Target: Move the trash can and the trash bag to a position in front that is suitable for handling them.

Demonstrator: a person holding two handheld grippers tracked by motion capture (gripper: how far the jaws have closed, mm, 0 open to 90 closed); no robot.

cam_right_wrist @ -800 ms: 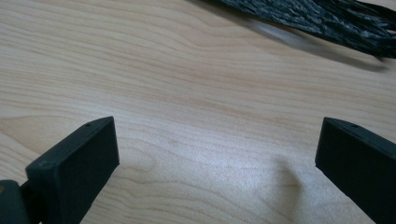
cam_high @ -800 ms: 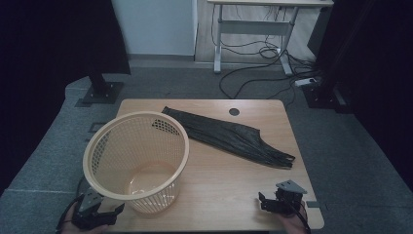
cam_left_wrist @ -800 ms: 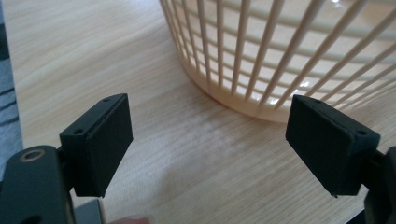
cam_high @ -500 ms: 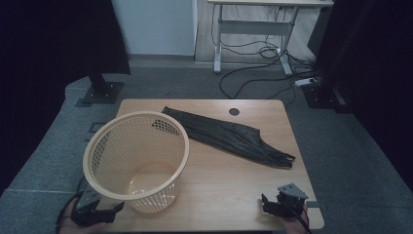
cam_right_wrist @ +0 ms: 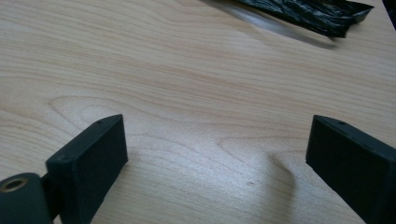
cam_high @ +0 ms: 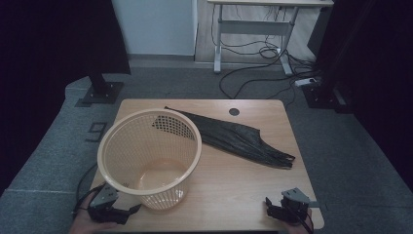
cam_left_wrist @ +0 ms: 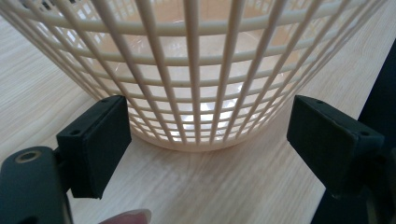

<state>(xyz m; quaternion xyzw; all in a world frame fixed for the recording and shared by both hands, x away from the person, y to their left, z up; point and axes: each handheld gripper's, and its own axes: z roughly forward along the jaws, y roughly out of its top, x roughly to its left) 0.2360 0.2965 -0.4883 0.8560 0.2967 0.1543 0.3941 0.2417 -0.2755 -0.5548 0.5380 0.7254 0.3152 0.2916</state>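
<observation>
Left gripper view: fingertip (cam_left_wrist: 127, 216) below basket (cam_left_wrist: 196, 70), unseen from above

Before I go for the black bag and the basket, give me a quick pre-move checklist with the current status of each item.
1. Left gripper open, nothing between its jaws: ok.
2. Right gripper open over bare wood: ok.
3. Basket upright, mouth up, nothing visible inside: ok.
4. Black bag lying flat on the table, its far end behind the basket: ok.
5. Bag free of the basket, or touching it: cannot tell.
6. Open path from right gripper to the bag's near end: ok.
</observation>
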